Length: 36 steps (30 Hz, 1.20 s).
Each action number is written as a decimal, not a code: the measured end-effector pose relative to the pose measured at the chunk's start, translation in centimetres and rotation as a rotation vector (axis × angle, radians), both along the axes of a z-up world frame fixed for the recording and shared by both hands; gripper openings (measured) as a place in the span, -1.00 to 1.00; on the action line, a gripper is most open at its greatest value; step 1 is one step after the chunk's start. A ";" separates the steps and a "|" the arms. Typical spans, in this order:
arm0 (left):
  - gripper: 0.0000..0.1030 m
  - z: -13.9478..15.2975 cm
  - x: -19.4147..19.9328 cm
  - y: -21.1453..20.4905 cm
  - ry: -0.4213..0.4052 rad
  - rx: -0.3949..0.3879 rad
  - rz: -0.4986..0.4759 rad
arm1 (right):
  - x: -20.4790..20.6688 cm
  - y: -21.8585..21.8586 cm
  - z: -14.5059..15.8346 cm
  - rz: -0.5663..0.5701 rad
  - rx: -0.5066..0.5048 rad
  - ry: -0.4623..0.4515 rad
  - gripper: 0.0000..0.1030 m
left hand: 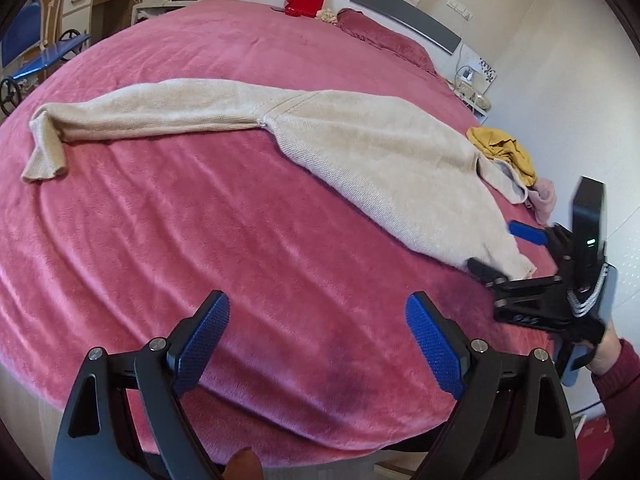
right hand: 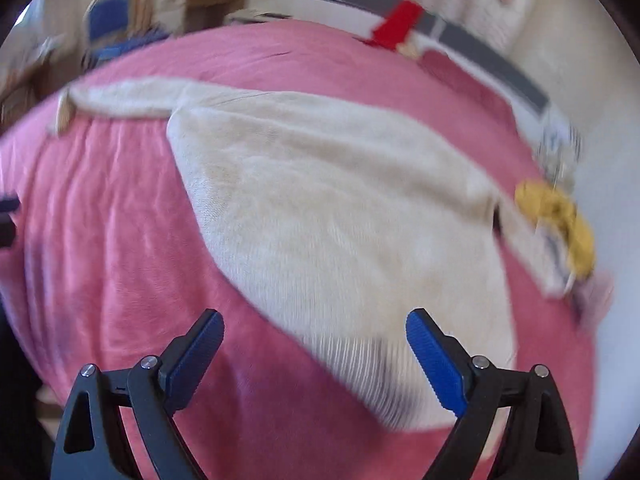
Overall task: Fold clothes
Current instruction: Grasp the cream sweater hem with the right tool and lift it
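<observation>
My right hand-held gripper [right hand: 314,354] hangs wide open and empty over the ribbed hem of a soft, limp cream sweater [left hand: 360,152] on the bed [left hand: 200,220], my likeliest hold, left hand-held gripper [left hand: 318,338] likewise agape.

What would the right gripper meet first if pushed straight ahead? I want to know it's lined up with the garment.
Probably the cream sweater's ribbed hem: the open right gripper points right at it. Blur leaves depth unclear.
</observation>
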State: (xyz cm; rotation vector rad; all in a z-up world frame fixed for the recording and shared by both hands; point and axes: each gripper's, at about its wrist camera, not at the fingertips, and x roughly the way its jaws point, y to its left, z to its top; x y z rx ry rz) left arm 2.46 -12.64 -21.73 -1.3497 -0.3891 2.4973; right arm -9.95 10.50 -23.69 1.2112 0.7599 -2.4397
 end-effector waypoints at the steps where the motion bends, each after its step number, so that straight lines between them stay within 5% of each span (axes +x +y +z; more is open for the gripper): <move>1: 0.79 -0.1 -0.3 0.0 -0.005 0.007 -0.002 | -0.5 -0.9 -0.6 0.028 0.035 -0.012 0.83; 3: 0.80 -0.2 -1.0 0.0 -0.015 0.020 -0.006 | -1.6 -2.1 -1.9 0.062 0.116 -0.022 0.83; 5: 0.80 -0.3 -1.6 0.0 -0.024 0.031 -0.011 | -2.7 -2.8 -3.2 0.075 0.208 -0.023 0.59; 7: 0.80 -0.6 -1.8 0.2 -0.032 0.044 -0.026 | -4.0 -2.7 -4.3 0.069 0.313 -0.038 -0.56; 8: 0.80 -0.8 -1.9 0.3 -0.038 0.053 -0.033 | -4.7 -2.3 -4.1 0.052 0.285 -0.054 -0.89; 12: 0.80 -1.6 -2.4 1.9 -0.052 0.060 -0.067 | -8.9 0.3 -1.8 -0.089 0.059 -0.174 -0.86; 20: 0.80 -2.4 -5.7 6.9 -0.058 0.098 -0.113 | -13.6 5.9 3.7 -0.217 -0.217 -0.221 -0.87; 36: 0.80 -5.2 -14.2 13.1 -0.058 0.072 -0.145 | -16.2 7.4 7.6 -0.211 -0.320 -0.234 -0.87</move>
